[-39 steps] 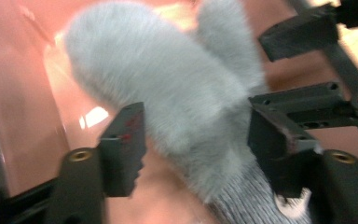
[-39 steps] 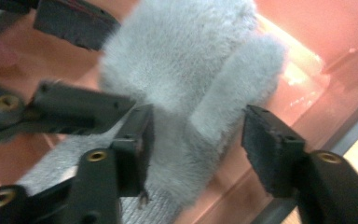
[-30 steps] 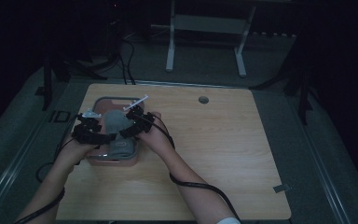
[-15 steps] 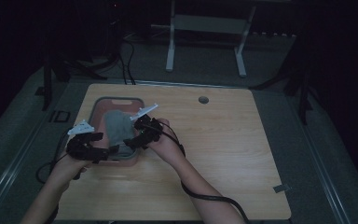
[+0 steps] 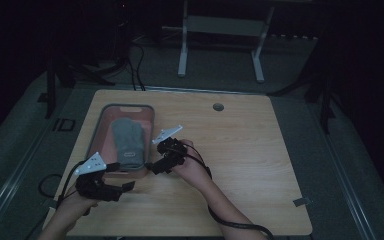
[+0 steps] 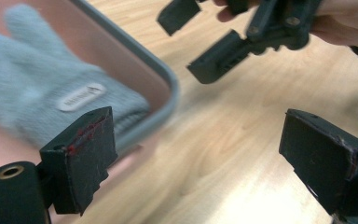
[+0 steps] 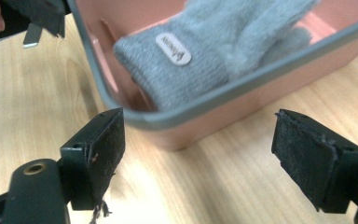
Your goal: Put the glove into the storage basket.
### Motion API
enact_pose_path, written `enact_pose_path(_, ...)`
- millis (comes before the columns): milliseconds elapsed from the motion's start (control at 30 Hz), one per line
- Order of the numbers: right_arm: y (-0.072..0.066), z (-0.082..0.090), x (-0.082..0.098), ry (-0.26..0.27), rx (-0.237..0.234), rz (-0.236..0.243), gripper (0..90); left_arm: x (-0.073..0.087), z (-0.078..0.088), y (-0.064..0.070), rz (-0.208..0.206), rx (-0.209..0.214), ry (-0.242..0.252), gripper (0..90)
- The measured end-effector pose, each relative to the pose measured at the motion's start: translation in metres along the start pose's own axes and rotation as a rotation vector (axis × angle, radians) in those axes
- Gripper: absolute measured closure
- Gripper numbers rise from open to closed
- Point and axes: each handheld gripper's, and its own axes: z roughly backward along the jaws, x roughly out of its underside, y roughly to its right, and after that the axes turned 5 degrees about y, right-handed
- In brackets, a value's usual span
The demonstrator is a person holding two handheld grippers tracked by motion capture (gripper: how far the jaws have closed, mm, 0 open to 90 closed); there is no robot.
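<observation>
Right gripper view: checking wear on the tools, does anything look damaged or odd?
Yes. The right gripper has worn black pads: edges look ragged and a thread dangles beneath one. The grey knitted glove lies neatly inside the pink plastic tray.

A tray [image 5: 98, 131] sits on the left part of the table [image 5: 240, 150], toward the upper left of the tabletop in the high view. A glove [image 5: 128, 141] lies inside the tray, its cuff toward the tray's lower end. Below the tray's lower left corner, near the table's bottom edge, is the left gripper [image 5: 126, 186]. Just right of the tray's lower right corner is the right gripper [image 5: 152, 167]. A round hole [image 5: 218, 107] lies in the tabletop at upper centre, well apart from the tray.
</observation>
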Motion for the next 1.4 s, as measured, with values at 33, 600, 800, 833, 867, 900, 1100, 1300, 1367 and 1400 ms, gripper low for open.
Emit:
enact_pose_path(33,0.0,0.0,0.002,0.001,0.0,0.006,17.2,0.003,-0.001,0.003,-0.005,0.001,-0.002,11.4)
enact_pose_path(600,0.001,-0.024,0.058,-0.014,-0.069,0.032,17.0,0.048,-0.025,0.007,-0.003,0.04,0.008,11.3)
enact_pose_path(800,0.004,-0.03,0.071,-0.009,-0.085,0.03,16.9,0.055,-0.03,0.003,0.011,0.027,0.014,11.3)
enact_pose_path(833,0.004,-0.031,0.072,-0.008,-0.085,0.029,16.9,0.056,-0.031,0.003,0.008,0.022,0.011,11.3)
enact_pose_path(867,0.004,-0.031,0.073,-0.005,-0.083,0.034,16.9,0.057,-0.031,0.003,0.008,0.021,0.009,11.1)
enact_pose_path(900,0.005,-0.031,0.074,0.001,-0.084,0.036,17.0,0.058,-0.031,0.002,0.01,0.022,0.006,10.8)
enact_pose_path(1100,0.005,-0.033,0.076,0.008,-0.081,0.057,16.9,0.062,-0.031,0.001,0.01,0.006,0.01,10.7)
enact_pose_path(1300,0.006,-0.034,0.075,0.003,-0.067,0.064,16.9,0.063,-0.03,-0.001,0.01,0.011,0.018,10.7)
enact_pose_path(1367,0.007,-0.034,0.075,0.0,-0.065,0.06,16.8,0.064,-0.03,-0.001,0.018,0.01,0.02,10.7)
enact_pose_path(1400,0.007,-0.034,0.075,-0.001,-0.062,0.061,16.8,0.064,-0.03,-0.001,0.02,0.011,0.023,10.7)
